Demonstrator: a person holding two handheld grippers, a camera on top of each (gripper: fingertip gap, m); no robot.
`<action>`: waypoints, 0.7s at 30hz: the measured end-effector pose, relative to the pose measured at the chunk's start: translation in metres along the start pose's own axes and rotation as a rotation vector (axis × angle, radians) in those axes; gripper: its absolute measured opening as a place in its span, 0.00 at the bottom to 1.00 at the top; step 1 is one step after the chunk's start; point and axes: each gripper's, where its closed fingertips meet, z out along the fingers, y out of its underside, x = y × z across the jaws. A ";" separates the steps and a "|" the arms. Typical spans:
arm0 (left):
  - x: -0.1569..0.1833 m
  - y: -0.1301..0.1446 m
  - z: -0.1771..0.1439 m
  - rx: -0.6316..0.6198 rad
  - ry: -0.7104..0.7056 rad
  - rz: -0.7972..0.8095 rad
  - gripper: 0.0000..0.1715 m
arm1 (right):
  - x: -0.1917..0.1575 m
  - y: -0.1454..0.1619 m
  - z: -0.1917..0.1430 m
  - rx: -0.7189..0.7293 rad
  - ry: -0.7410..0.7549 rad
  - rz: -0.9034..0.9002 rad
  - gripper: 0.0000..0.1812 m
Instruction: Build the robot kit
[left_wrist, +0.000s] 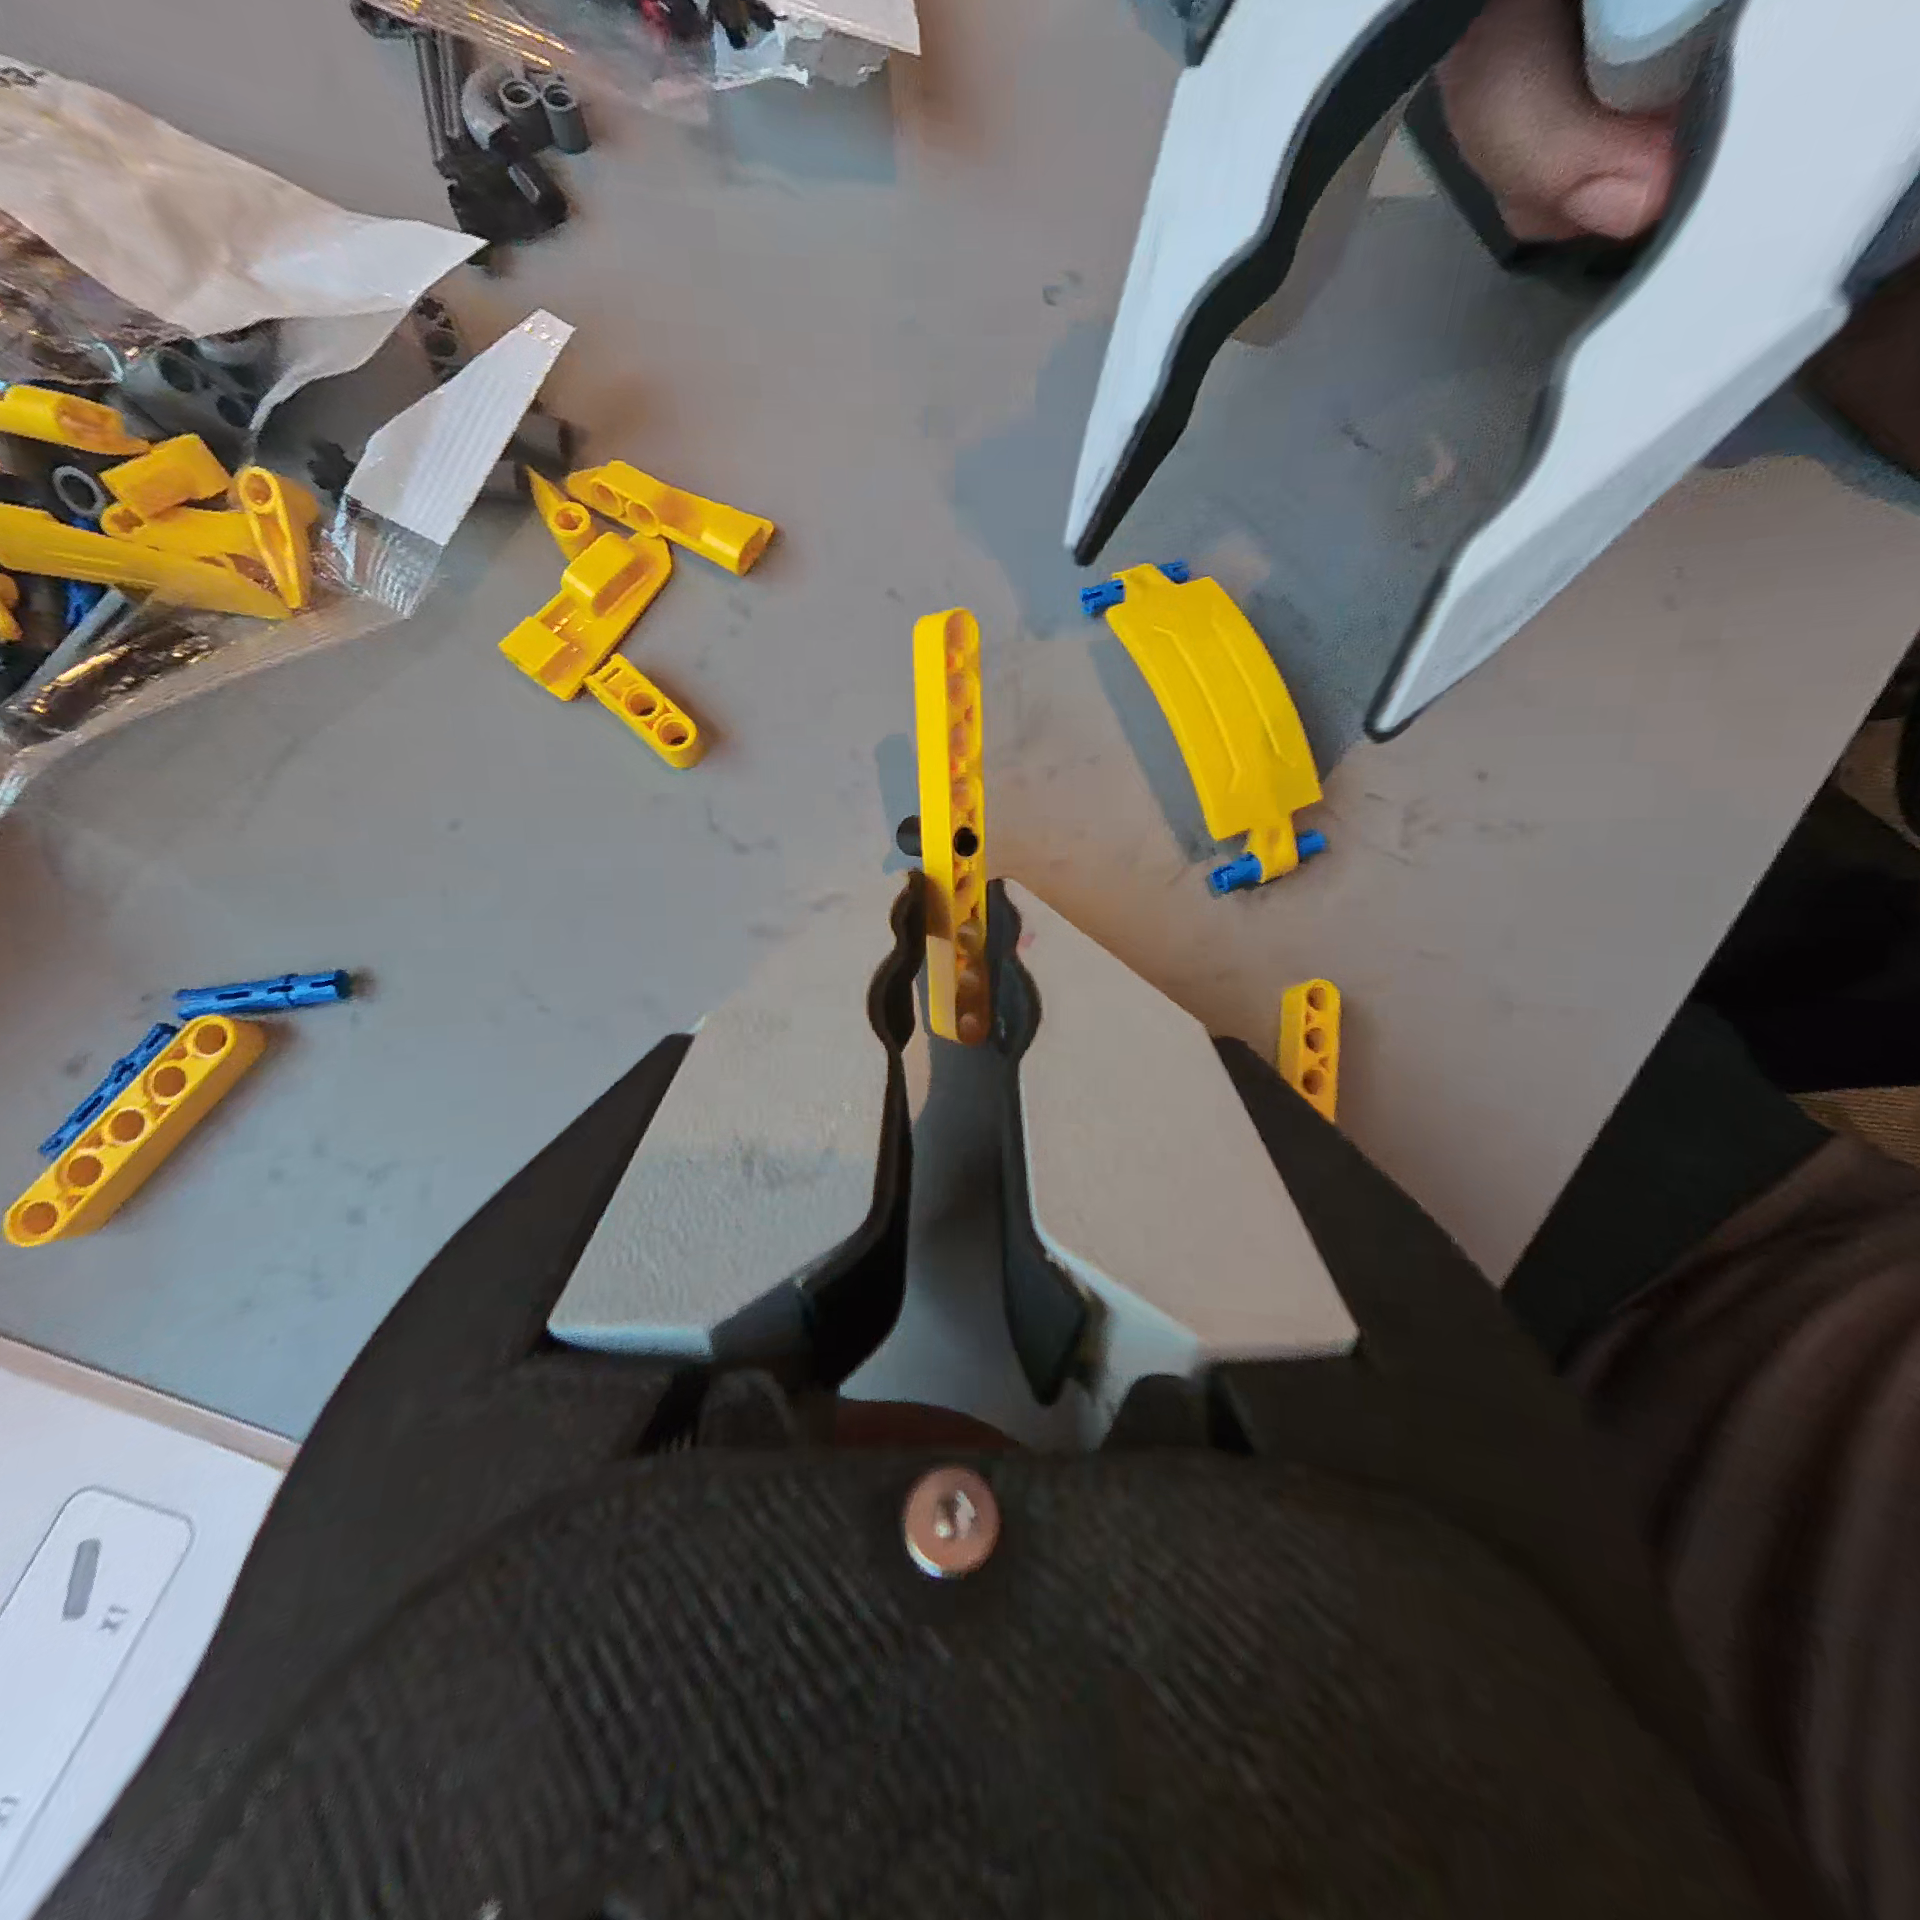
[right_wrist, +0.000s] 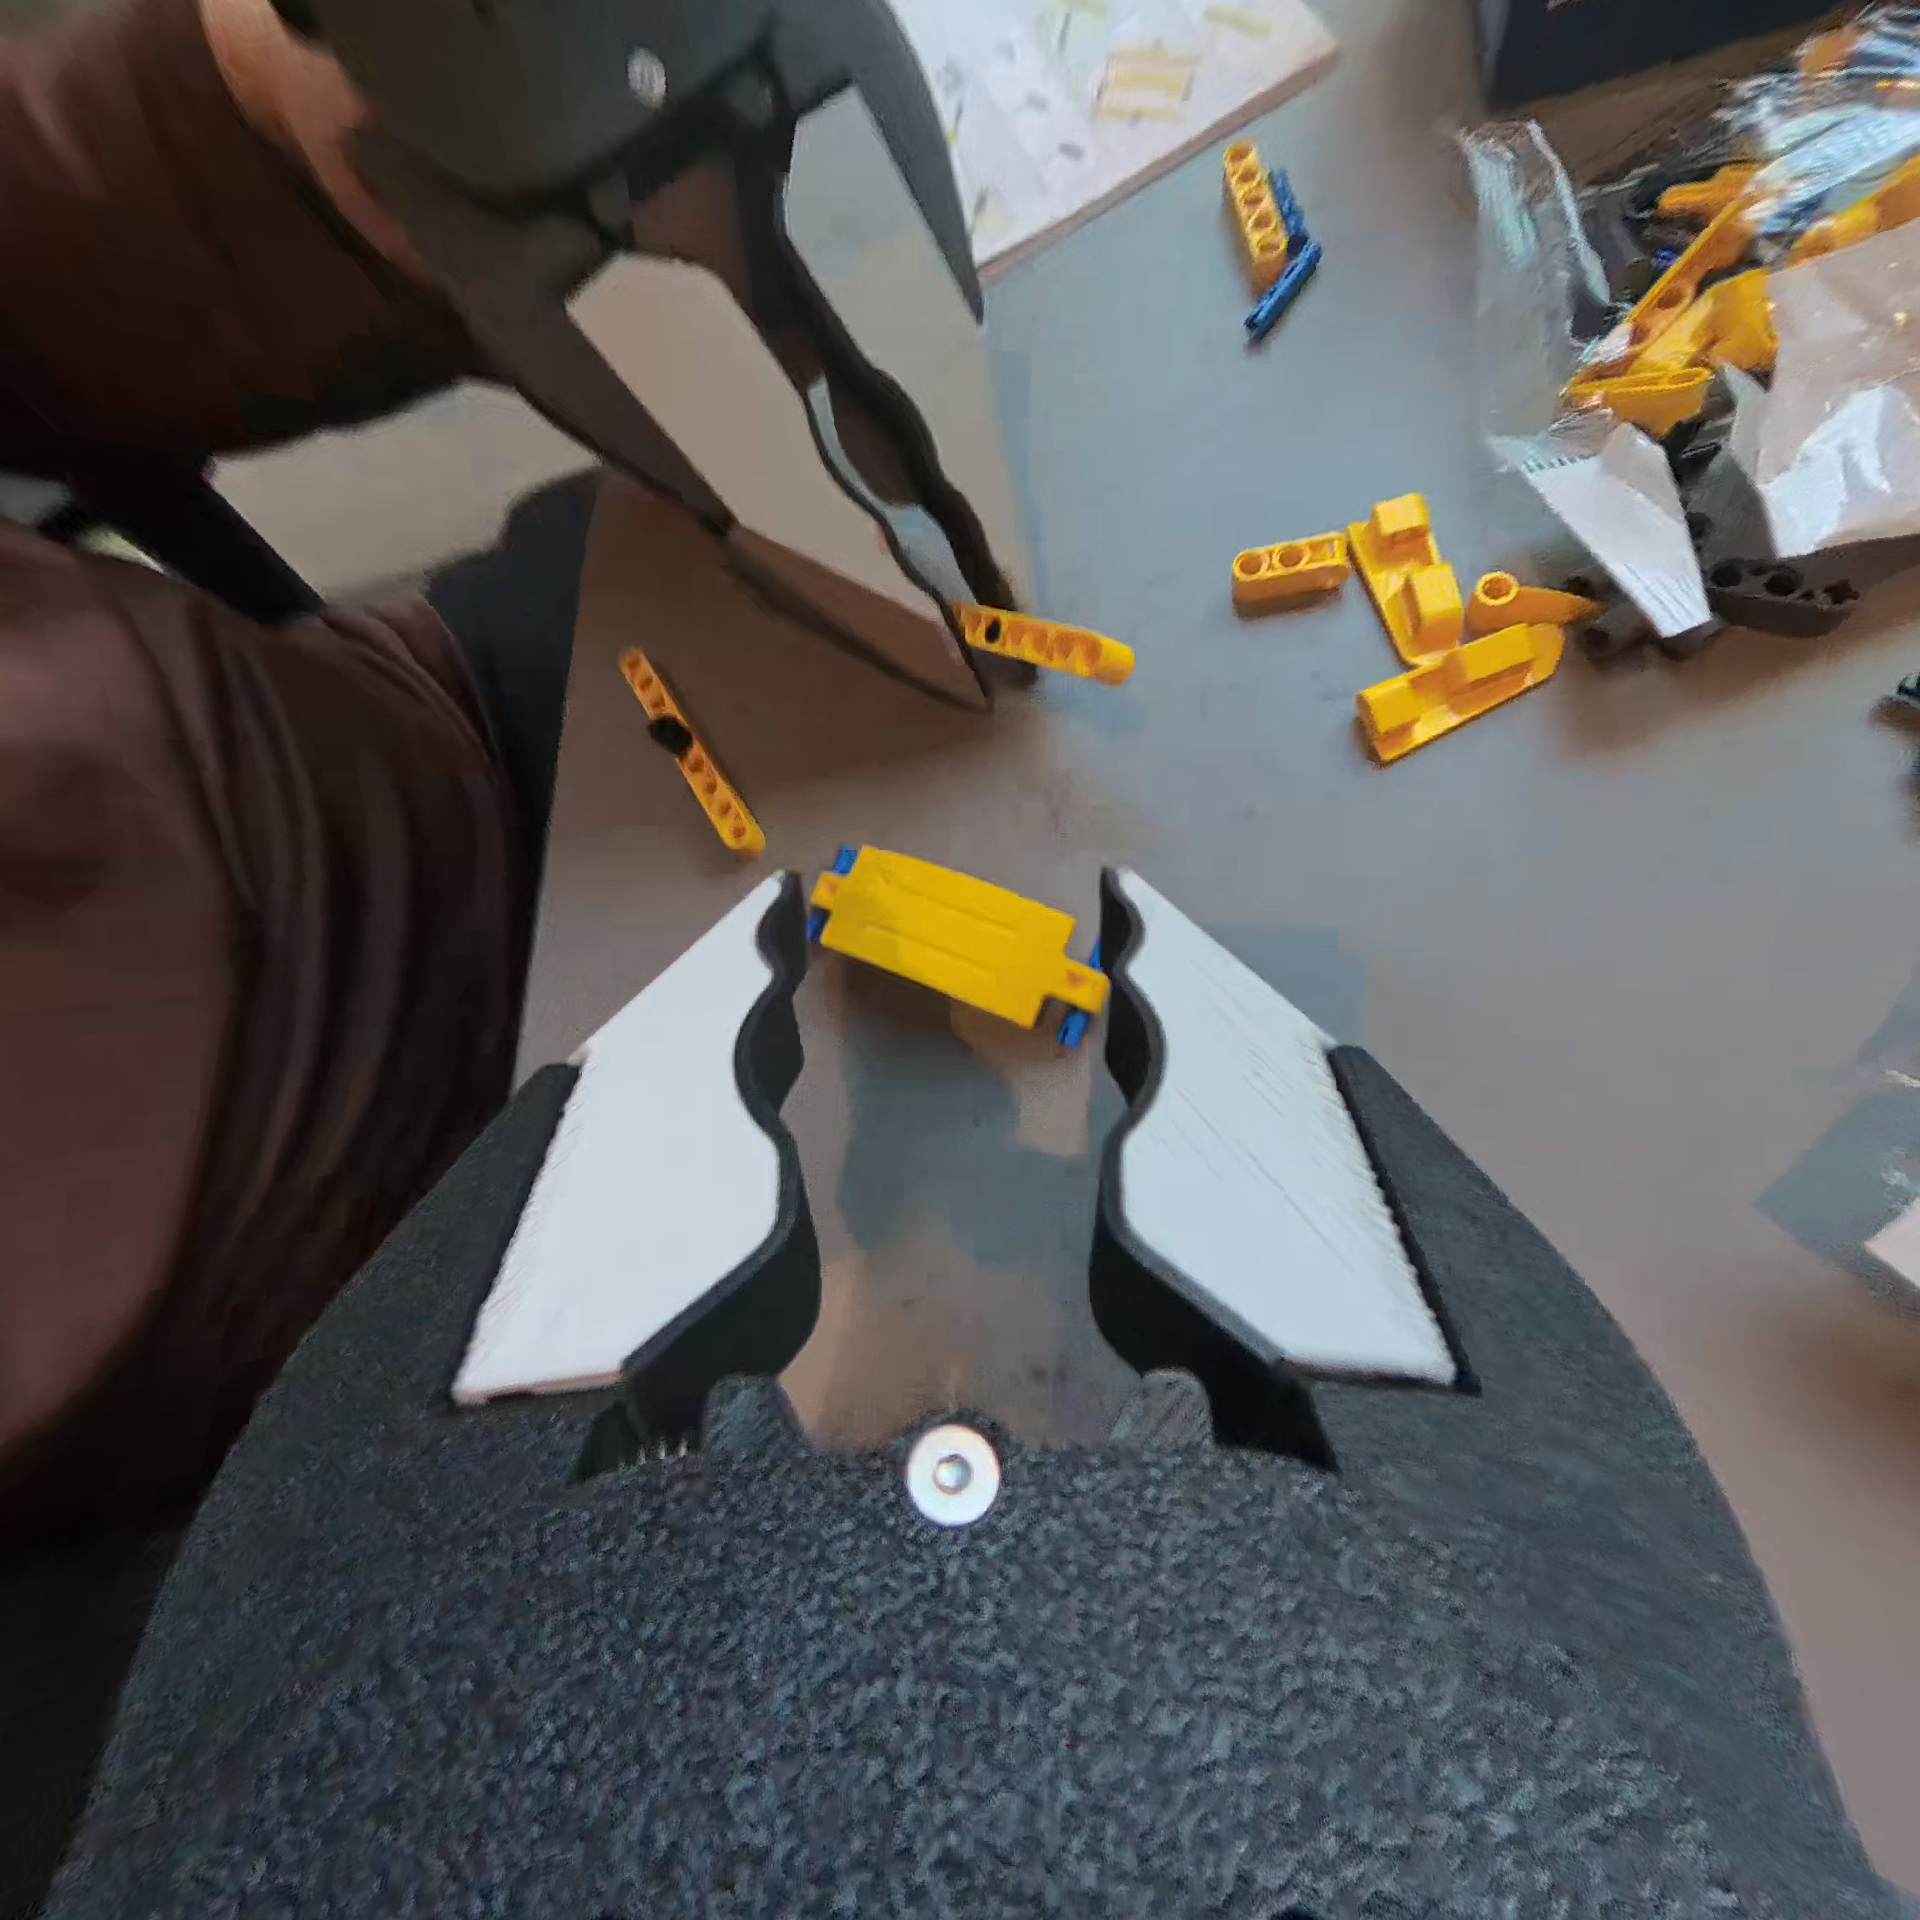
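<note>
A long yellow beam (left_wrist: 951, 790), pierced with holes, is clamped endwise by the left gripper (left_wrist: 954, 961). A curved yellow panel (right_wrist: 951, 935) with blue pins is straddled by the right gripper (right_wrist: 951, 914), its jaws spread wide.

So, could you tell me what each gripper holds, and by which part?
Left gripper pinches the long yellow holed plastic beam by its near end; right gripper holds nothing.
</note>
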 end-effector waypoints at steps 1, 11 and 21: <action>0.004 0.000 0.000 -0.004 0.022 -0.015 0.04 | 0.000 0.006 0.001 -0.038 0.038 -0.069 0.33; 0.006 -0.002 0.001 0.025 0.059 -0.082 0.06 | 0.000 0.021 0.005 -0.121 0.094 -0.142 0.42; -0.009 0.005 -0.010 0.037 -0.037 -0.076 0.17 | -0.001 -0.009 -0.018 0.038 0.125 -0.183 0.35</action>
